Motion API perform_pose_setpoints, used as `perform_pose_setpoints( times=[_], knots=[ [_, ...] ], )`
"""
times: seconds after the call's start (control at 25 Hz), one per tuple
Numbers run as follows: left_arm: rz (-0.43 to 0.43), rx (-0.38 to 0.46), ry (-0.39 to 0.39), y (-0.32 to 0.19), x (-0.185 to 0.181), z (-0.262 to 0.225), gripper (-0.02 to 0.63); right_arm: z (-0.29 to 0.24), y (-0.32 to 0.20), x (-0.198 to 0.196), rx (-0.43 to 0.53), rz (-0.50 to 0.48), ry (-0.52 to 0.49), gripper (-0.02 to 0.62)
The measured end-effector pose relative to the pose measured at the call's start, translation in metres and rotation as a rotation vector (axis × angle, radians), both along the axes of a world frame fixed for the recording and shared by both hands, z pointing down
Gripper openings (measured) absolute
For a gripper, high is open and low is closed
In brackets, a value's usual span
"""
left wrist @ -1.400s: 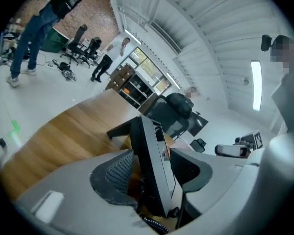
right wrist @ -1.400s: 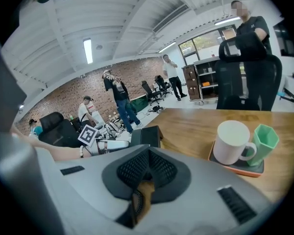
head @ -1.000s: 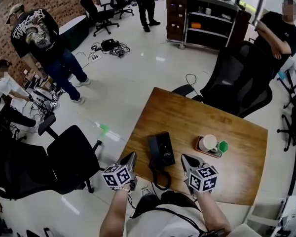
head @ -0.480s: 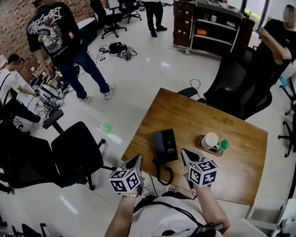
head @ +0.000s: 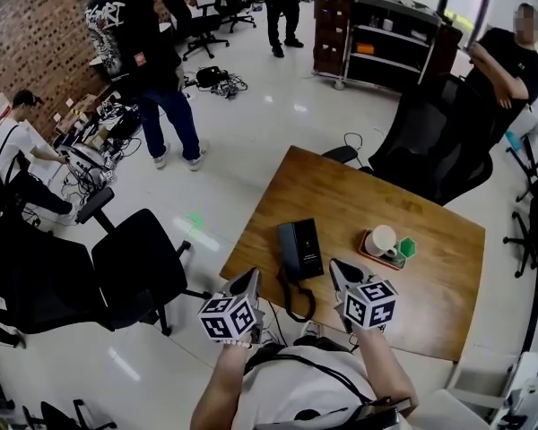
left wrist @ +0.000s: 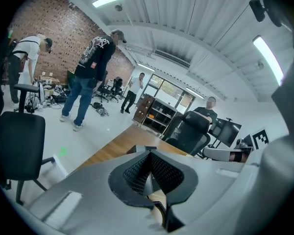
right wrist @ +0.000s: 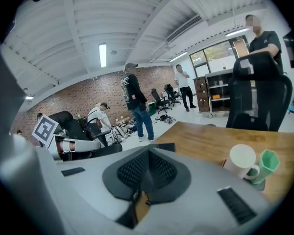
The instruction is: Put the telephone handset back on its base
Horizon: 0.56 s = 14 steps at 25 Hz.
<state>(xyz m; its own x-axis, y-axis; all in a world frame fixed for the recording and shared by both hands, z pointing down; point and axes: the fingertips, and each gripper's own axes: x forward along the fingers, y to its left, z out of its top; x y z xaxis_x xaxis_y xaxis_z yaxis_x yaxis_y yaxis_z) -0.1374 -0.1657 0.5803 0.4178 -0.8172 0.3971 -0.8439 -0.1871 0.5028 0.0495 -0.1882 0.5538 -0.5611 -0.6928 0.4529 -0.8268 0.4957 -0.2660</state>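
The wooden table (head: pixel 421 213) is carrying the black telephone (head: pixel 299 247). Flanking the telephone's near end, the left gripper (head: pixel 248 282) and right gripper (head: pixel 339 271) are hovering clenched, empty. A white mug (head: pixel 380 239) is sitting right of the telephone.

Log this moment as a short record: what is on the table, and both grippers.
table: wooden
telephone: black, by the near edge; cord hangs off it
mug: white, on a tray with a green hexagonal cup, right of the telephone
left gripper: shut, empty, left of the telephone
right gripper: shut, empty, between telephone and mug
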Motion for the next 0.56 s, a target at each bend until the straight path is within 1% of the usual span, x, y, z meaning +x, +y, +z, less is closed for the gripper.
perform_pose_setpoints(
  times=[0.56],
  knots=[
    [0.001, 0.007, 0.006, -0.0016, 0.0055, -0.0012, 0.0, 0.0, 0.0025, 0.0047, 0.003, 0.007, 0.005, 0.005]
  ],
)
